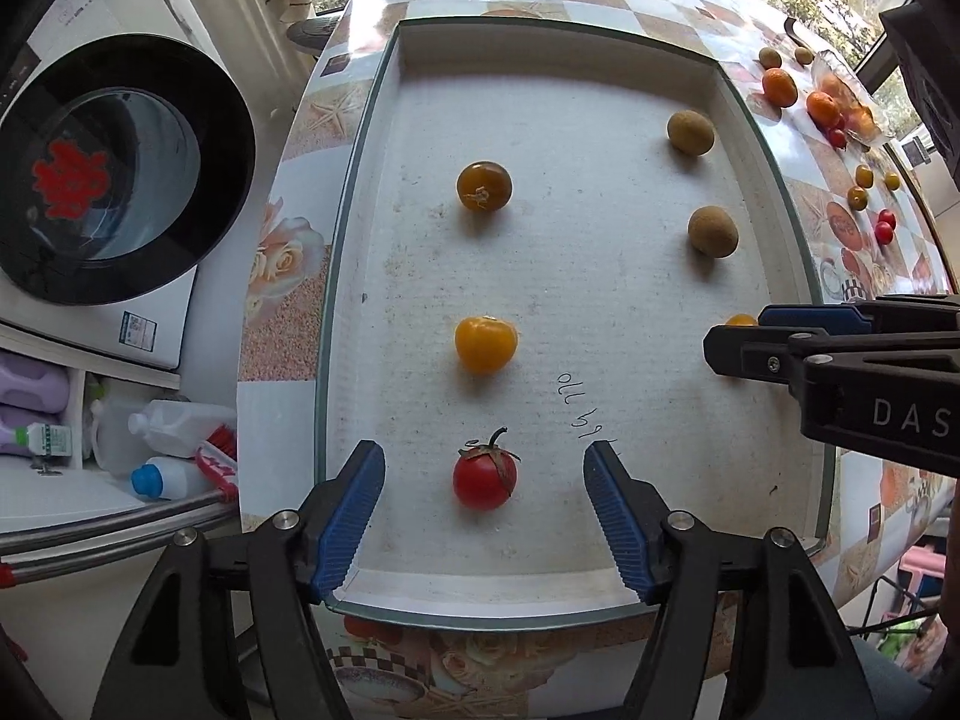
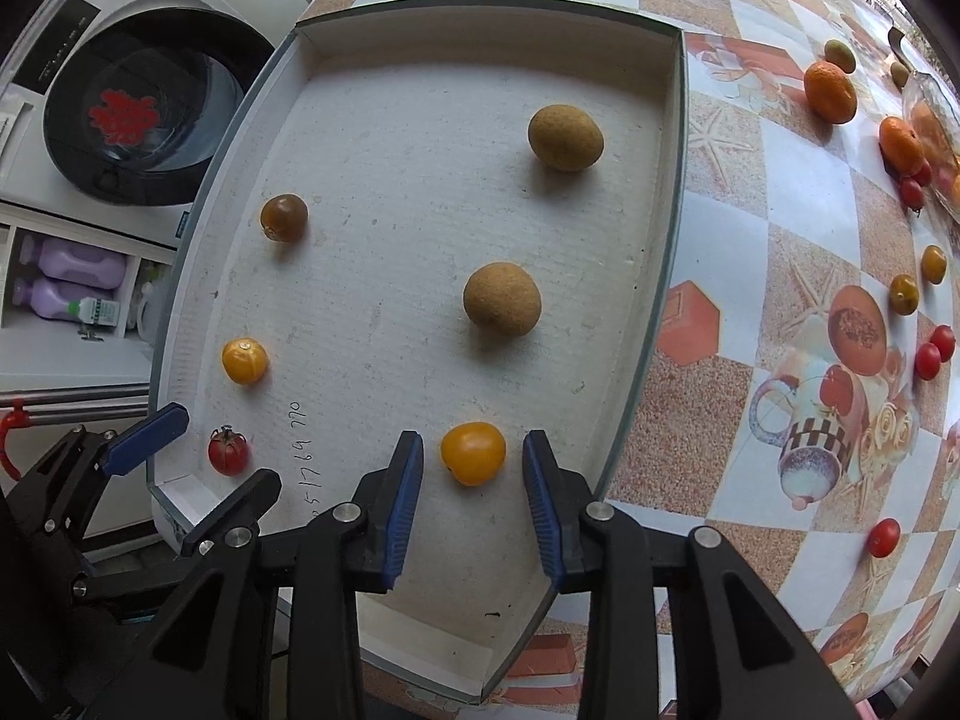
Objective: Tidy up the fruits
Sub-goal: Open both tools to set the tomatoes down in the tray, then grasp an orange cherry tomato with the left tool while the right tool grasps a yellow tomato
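Low in the left wrist view, my left gripper [image 1: 485, 483] has its jaws spread wide, and a red cherry tomato [image 1: 485, 477] sits between them on the floor of the white tray [image 1: 540, 54], touching neither blue pad. Above it in that frame lie a yellow tomato [image 1: 485, 344] and a brownish tomato [image 1: 483, 186], in a column. Toward the bottom centre of the right wrist view, my right gripper [image 2: 474, 462] has its jaws parted around an orange-yellow tomato [image 2: 473, 453], with a sliver of gap on each side, so nothing is gripped. Two tan round fruits [image 2: 503, 299] rest higher up in the tray. At the right edge, more tomatoes and oranges [image 2: 830, 91] lie scattered on the patterned table [image 2: 720, 312].
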The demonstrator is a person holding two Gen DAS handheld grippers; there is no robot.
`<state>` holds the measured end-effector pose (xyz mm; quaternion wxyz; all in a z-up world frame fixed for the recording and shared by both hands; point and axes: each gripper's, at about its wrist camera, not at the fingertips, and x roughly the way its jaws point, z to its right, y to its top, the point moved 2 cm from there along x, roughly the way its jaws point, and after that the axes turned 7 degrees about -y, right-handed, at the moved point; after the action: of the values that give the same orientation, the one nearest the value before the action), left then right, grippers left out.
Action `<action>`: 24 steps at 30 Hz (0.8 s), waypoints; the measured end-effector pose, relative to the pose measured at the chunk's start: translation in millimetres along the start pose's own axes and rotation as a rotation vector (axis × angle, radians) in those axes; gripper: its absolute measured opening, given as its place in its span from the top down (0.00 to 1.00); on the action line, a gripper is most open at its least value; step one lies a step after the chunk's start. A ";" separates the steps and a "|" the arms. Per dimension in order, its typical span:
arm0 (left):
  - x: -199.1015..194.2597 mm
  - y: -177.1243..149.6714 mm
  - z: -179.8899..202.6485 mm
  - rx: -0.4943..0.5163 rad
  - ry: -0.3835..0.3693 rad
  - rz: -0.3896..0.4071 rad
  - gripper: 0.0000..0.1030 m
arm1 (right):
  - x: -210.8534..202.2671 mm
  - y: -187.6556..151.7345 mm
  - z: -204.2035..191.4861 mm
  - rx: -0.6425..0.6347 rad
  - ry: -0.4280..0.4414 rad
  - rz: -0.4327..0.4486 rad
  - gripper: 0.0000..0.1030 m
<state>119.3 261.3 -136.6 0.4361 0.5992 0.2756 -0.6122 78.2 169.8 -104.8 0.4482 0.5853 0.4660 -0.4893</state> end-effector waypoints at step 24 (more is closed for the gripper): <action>-31.1 69.0 108.3 0.220 -0.082 0.057 0.32 | -64.4 -34.6 171.3 0.400 -0.052 0.097 0.19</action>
<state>122.4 142.2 -79.4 0.3957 0.6255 0.1714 -0.6502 12.0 0.5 -63.9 0.3579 0.6715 0.3189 -0.5650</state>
